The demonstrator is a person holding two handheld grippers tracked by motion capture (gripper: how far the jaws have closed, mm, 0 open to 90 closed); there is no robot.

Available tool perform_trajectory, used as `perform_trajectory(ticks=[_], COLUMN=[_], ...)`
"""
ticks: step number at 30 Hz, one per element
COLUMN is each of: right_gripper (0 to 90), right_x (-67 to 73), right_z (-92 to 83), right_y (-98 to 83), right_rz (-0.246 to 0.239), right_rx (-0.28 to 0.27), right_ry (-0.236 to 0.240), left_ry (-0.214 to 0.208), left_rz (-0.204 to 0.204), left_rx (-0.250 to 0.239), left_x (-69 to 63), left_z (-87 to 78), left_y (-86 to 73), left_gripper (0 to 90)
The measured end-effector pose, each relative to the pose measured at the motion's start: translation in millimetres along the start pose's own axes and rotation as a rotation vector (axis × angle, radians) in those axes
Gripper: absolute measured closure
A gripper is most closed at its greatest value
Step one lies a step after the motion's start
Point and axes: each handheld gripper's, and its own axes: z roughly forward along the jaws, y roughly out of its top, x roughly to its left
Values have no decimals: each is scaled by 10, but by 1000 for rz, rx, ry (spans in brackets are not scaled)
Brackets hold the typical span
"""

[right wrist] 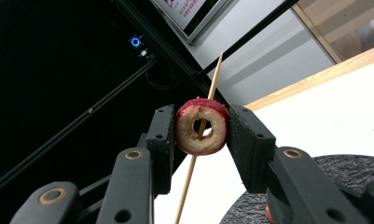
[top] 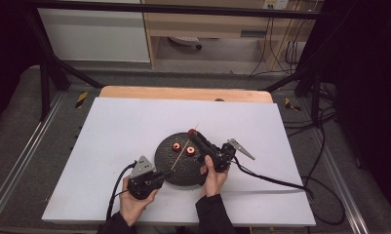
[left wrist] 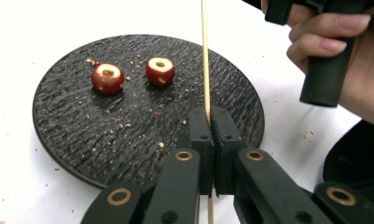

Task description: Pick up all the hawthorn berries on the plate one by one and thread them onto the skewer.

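A thin wooden skewer stands up from my left gripper, whose jaws are shut on its lower end at the near edge of a black round plate. Two cored red fruits lie on the plate. My right gripper is shut on a third cored red fruit, raised over the plate's far side. In the right gripper view the skewer runs behind this fruit and shows through its hole. In the high view the held fruit sits at the skewer's tip.
The plate lies mid-table on a white sheet with crumbs around it. A wooden table edge runs along the back. Black cables trail from both grippers. A metal frame surrounds the table.
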Motion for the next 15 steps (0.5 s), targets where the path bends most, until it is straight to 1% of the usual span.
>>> perform_trajectory(ticks=[8, 10, 15], right_gripper=[630, 630, 629], right_x=[14, 15, 24], right_z=[-22, -26, -42], right_y=[-20, -26, -35], right_rz=[-13, -14, -19], right_rx=[11, 16, 26], right_ry=[2, 3, 7], left_ry=[2, 6, -1], left_rz=[5, 8, 4], left_rx=[17, 17, 11], left_x=[-5, -10, -7], left_z=[94, 118, 152], left_y=[111, 133, 183], left_gripper=[882, 882, 882])
